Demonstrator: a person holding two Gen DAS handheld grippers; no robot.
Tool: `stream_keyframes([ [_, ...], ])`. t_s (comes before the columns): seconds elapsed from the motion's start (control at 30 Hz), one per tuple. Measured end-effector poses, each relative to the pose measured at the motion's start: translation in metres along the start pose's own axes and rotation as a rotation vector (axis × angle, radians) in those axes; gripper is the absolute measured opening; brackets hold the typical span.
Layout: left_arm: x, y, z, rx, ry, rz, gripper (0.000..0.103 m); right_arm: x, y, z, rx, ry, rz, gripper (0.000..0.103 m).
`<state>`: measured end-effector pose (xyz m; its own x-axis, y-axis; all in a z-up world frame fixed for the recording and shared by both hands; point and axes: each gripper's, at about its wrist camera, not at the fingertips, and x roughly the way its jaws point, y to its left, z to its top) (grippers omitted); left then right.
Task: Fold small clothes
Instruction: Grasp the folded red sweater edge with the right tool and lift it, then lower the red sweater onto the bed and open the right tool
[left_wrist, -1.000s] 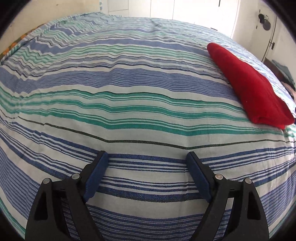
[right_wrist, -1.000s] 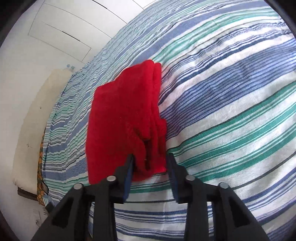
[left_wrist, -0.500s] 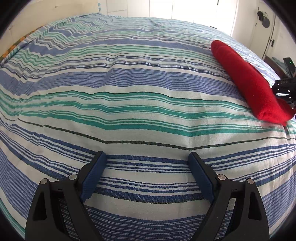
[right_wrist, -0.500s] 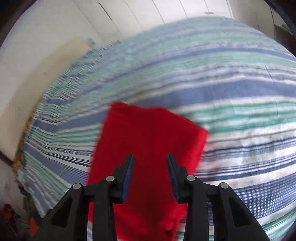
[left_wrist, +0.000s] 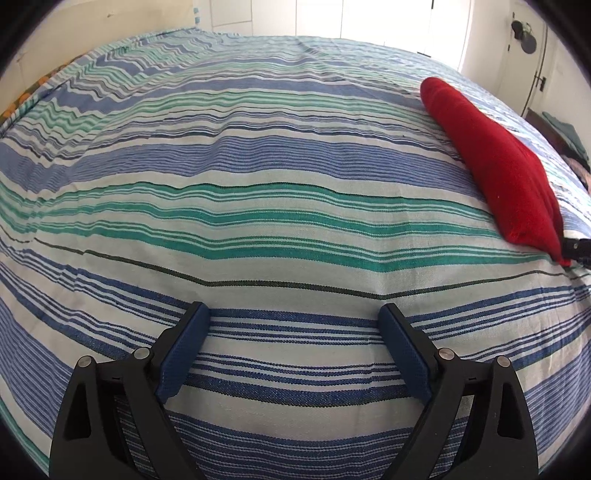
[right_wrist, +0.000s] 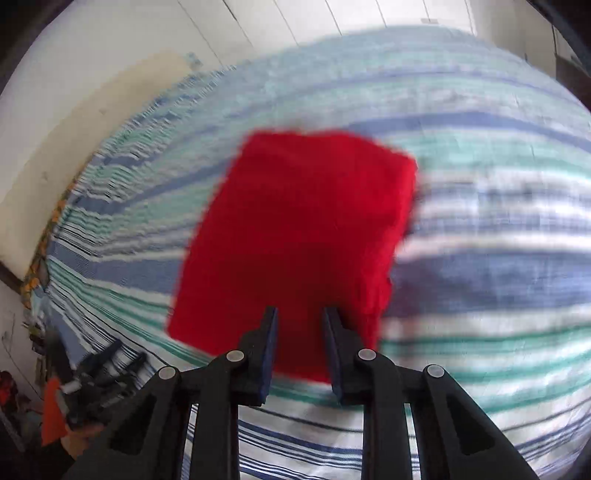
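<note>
Pinching near edge of folded red garment (right_wrist: 303, 229) | right hand-held gripper (right_wrist: 300, 314), jaws just closing on cloth, ready to shift it | left hand-held gripper (left_wrist: 293, 314) spread, idle beside garment | both on striped bed (left_wrist: 221, 221)

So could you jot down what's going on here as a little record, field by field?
Surface: blue, green and white striped bedsheet
Item: folded red fleece garment, lying near the sheet's right side in the left view
Left gripper: fingers wide apart over bare sheet, holding nothing
Right gripper: fingers have just been closing, narrow gap, garment's near edge between them; grip unclear
Picture quality: right view blurred
</note>
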<state>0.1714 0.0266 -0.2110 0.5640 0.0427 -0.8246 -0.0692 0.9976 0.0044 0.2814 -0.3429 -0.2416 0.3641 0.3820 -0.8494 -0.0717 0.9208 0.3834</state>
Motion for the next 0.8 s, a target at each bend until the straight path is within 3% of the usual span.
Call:
stream_keyframes([
  [0.1, 0.000, 0.000, 0.000, 0.004, -0.002, 0.004, 0.093, -0.020, -0.002, -0.004, 0.029, -0.084, 0.004, 0.014],
  [0.2, 0.000, -0.001, -0.001, 0.005, -0.004, 0.009, 0.093, -0.056, 0.007, -0.010, 0.039, -0.160, 0.008, 0.022],
  [0.3, 0.000, -0.002, -0.001, 0.006, -0.004, 0.012, 0.093, -0.082, 0.013, -0.035, 0.019, -0.204, -0.023, 0.038],
  [0.47, 0.000, -0.002, -0.002, 0.010, -0.007, 0.017, 0.093, -0.063, -0.002, -0.095, 0.060, -0.099, -0.124, 0.041],
  [0.53, 0.000, -0.002, -0.002, 0.010, -0.007, 0.017, 0.093, -0.065, -0.005, -0.113, 0.084, -0.152, -0.113, 0.042],
  [0.8, -0.001, -0.003, -0.002, 0.012, -0.007, 0.016, 0.093, -0.056, 0.004, -0.113, 0.050, -0.163, -0.152, 0.053],
])
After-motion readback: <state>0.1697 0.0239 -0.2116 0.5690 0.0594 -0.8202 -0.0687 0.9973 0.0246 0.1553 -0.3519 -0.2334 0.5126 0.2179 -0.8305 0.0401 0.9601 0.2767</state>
